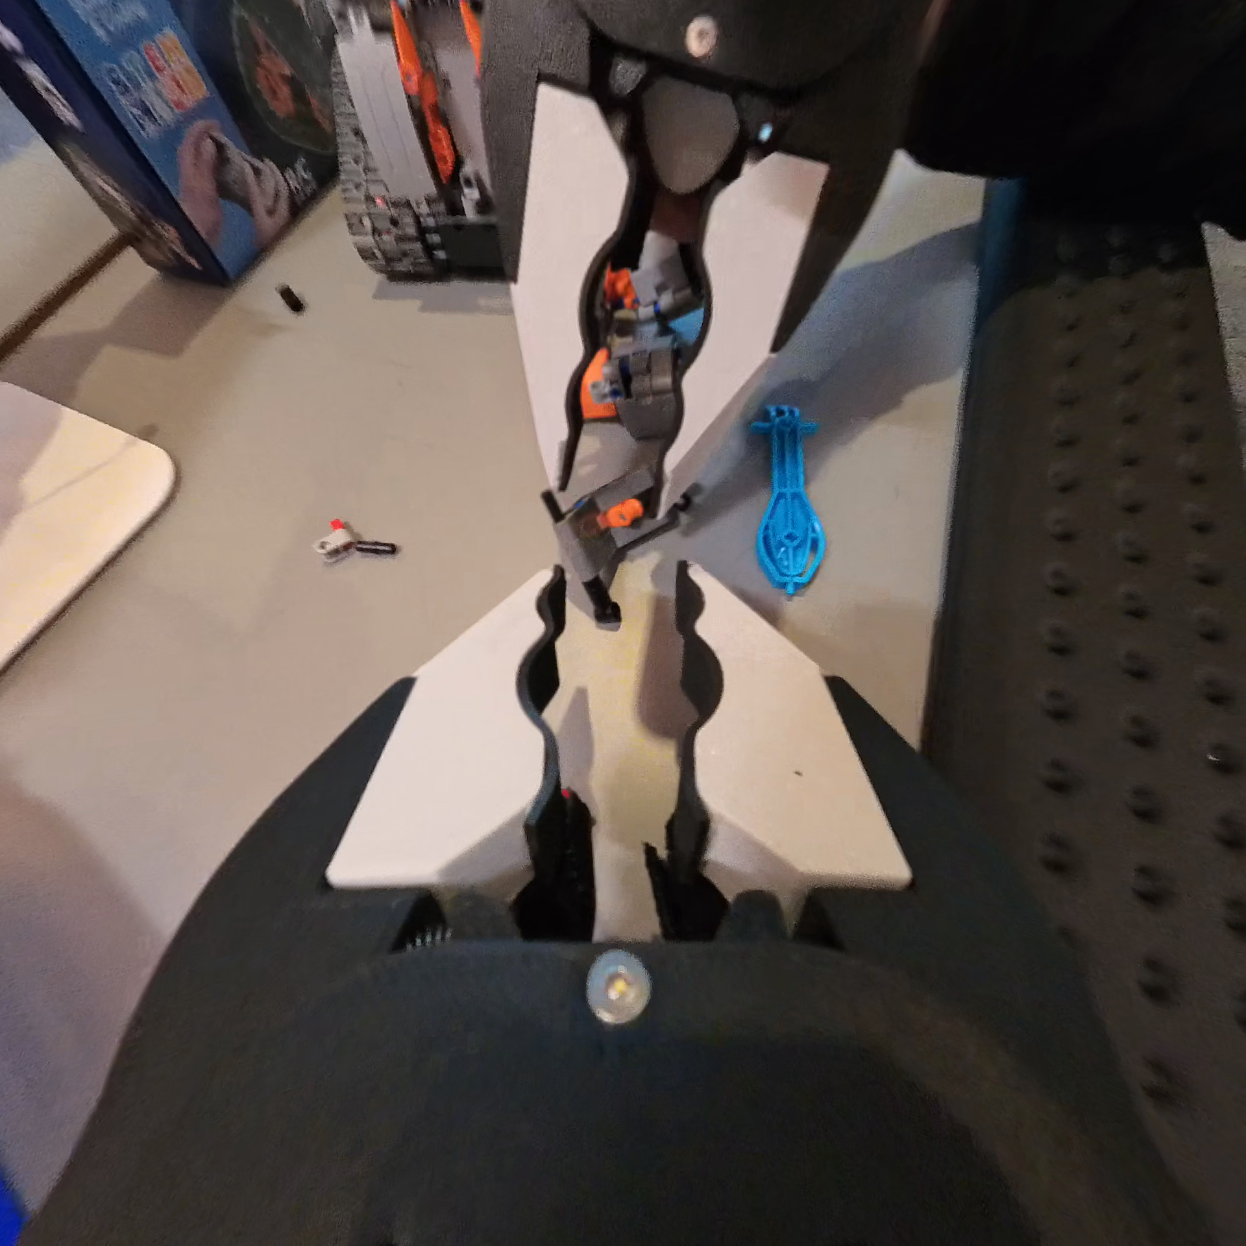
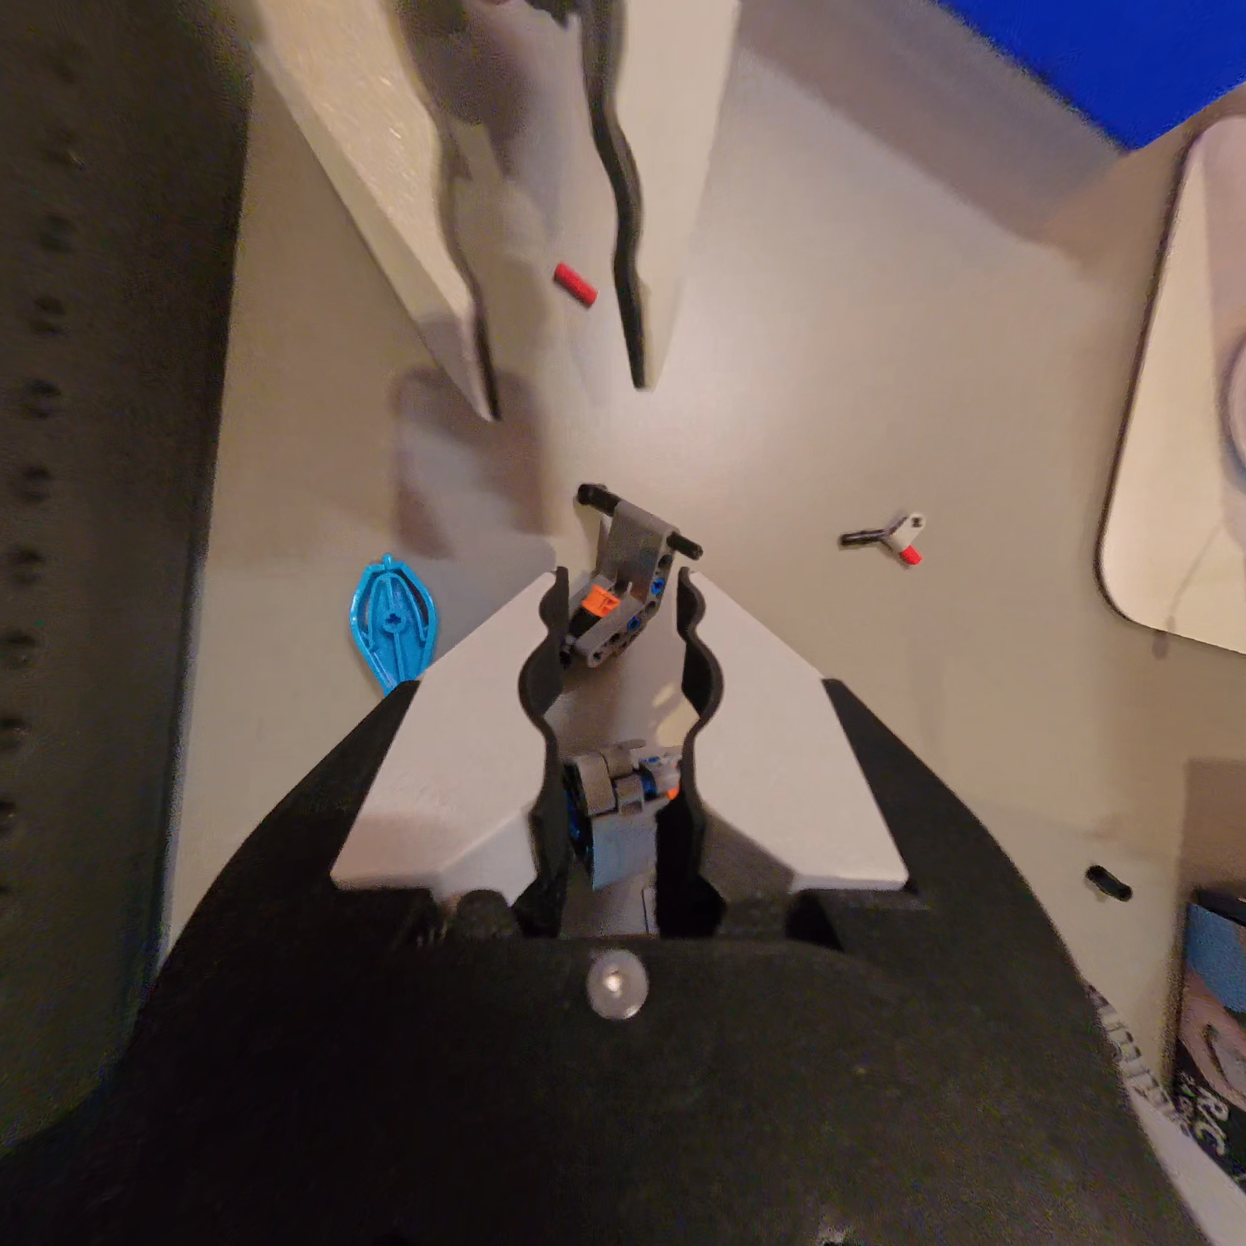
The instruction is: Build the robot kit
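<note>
Grey brick assembly [image 2: 624,795] with orange and blue pins sits clamped in the right claw [image 2: 619,593], above the bench [image 2: 843,377]. Facing it, the left claw [image 1: 620,586] stands narrowly parted — a small red piece [image 2: 575,284] between its fingers. Beside the assembly lies a blue brick separator [image 1: 787,502]; farther off, a white-and-red connector [image 1: 347,539].

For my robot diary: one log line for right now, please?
left claw: open, empty | right claw: holds toy brick piece | blue tool on table
</note>
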Demonstrator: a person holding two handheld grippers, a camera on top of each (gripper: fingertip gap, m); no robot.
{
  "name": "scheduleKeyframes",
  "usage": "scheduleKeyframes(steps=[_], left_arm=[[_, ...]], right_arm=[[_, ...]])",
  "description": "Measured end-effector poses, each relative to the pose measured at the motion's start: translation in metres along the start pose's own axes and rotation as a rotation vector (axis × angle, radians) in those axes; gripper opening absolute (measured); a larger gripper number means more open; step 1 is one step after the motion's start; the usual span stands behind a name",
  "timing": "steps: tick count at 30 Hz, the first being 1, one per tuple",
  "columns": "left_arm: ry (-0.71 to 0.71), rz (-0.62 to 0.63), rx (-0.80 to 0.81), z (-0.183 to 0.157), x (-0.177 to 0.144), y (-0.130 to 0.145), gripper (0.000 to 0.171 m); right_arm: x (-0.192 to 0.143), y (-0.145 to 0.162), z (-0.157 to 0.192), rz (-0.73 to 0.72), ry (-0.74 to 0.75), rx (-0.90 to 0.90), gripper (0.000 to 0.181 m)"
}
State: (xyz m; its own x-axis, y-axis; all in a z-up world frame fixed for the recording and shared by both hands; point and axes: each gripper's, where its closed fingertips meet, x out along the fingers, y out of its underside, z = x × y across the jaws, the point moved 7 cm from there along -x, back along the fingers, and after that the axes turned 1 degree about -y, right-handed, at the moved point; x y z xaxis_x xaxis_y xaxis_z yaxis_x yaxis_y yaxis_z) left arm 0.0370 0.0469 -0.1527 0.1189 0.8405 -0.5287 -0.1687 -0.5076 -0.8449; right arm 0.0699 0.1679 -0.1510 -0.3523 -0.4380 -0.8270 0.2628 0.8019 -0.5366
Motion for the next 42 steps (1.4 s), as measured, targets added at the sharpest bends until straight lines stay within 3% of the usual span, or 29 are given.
scheduleKeyframes(steps=[5, 9, 13, 16, 19, 24, 29, 34, 42], left_arm=[[-0.112, -0.113, 0.068, -0.004, -0.067, -0.027, 0.039], [-0.343, -0.127, 0.117, 0.018, -0.152, -0.046, 0.042], [-0.552, -0.029, 0.048, 0.058, -0.222, -0.039, 0.041], [-0.653, 0.068, -0.035, 0.093, -0.248, -0.022, 0.036], [-0.641, 0.223, -0.122, 0.131, -0.245, 0.001, 0.036], [-0.448, 0.464, -0.212, 0.197, -0.206, 0.037, 0.037], [-0.309, 0.642, -0.097, 0.229, -0.173, 0.051, 0.04], [-0.249, 0.659, -0.103, 0.251, -0.153, 0.067, 0.042], [-0.362, 0.576, -0.214, 0.278, -0.143, 0.088, 0.029]], right_arm=[[-0.017, -0.006, -0.003, -0.126, 0.036, 0.011, 0.032], [-0.025, -0.012, 0.001, -0.166, 0.092, -0.032, 0.033], [-0.032, -0.013, 0.002, -0.24, 0.129, -0.044, 0.029], [-0.03, -0.011, 0.001, -0.269, 0.153, -0.051, 0.024], [-0.027, -0.012, -0.001, -0.29, 0.154, -0.055, 0.022], [-0.021, -0.006, -0.006, -0.287, 0.158, -0.043, 0.02], [-0.029, -0.009, -0.01, -0.317, 0.185, -0.031, 0.019], [-0.035, -0.013, -0.014, -0.338, 0.23, -0.003, 0.017], [-0.031, -0.028, -0.026, -0.374, 0.274, 0.034, 0.015]])
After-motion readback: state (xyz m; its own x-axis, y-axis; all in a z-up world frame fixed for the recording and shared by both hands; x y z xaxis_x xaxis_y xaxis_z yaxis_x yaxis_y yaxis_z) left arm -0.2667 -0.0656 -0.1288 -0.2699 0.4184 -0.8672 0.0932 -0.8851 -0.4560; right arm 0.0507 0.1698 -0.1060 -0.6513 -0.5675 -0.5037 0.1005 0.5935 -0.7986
